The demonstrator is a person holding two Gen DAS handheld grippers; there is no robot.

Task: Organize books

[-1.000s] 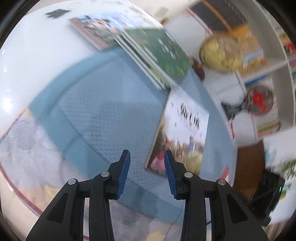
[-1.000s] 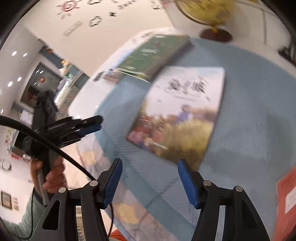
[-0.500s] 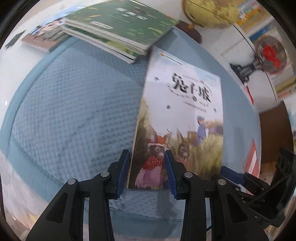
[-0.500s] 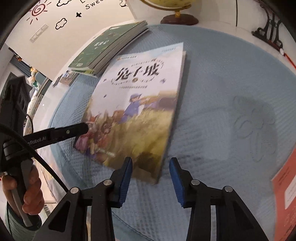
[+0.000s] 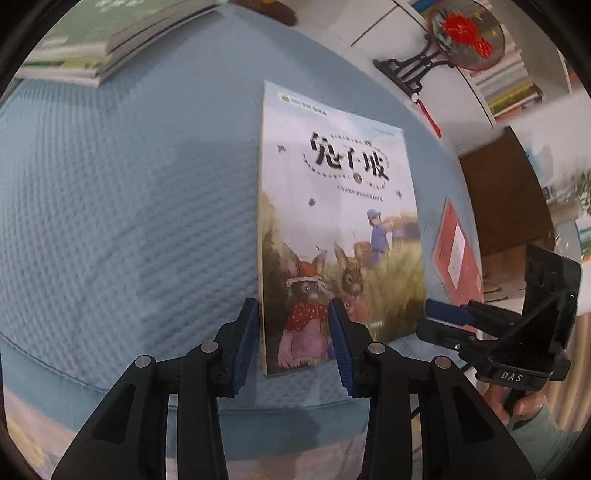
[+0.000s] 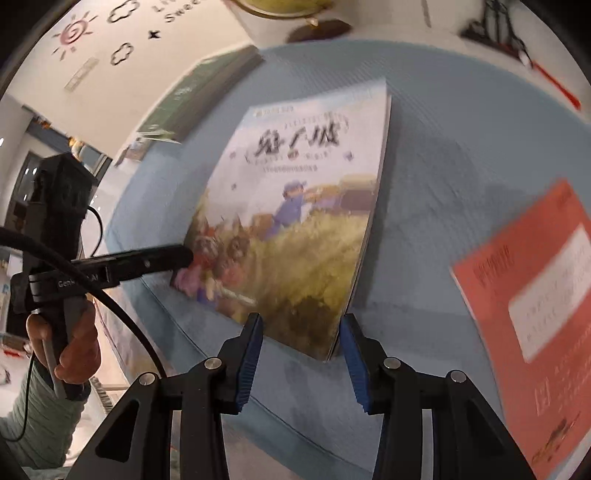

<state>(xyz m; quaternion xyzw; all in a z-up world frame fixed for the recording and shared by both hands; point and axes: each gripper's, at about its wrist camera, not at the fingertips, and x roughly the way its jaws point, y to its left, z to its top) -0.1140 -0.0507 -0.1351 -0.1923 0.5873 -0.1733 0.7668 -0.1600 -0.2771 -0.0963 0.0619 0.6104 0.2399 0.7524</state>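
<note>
A picture book with rabbits on its cover (image 5: 340, 229) lies flat on the blue quilted cloth (image 5: 129, 192); it also shows in the right wrist view (image 6: 295, 221). My left gripper (image 5: 291, 332) is open, its jaws either side of the book's near left corner. My right gripper (image 6: 301, 350) is open, its jaws either side of the book's near right corner. Each gripper shows in the other's view: the right one (image 5: 439, 317) at the book's right edge, the left one (image 6: 173, 258) at its left edge. A stack of green books (image 5: 110, 33) lies at the far left.
An orange-red booklet (image 6: 535, 288) lies on the cloth right of the book. A globe base (image 6: 314, 27) and a round ornament on a black stand (image 5: 465, 37) stand at the back. Bookshelves (image 5: 517, 92) rise at the far right.
Both grippers have come closer to the rabbit book's near edge, and their jaws now straddle its two near corners. The book has not moved.
</note>
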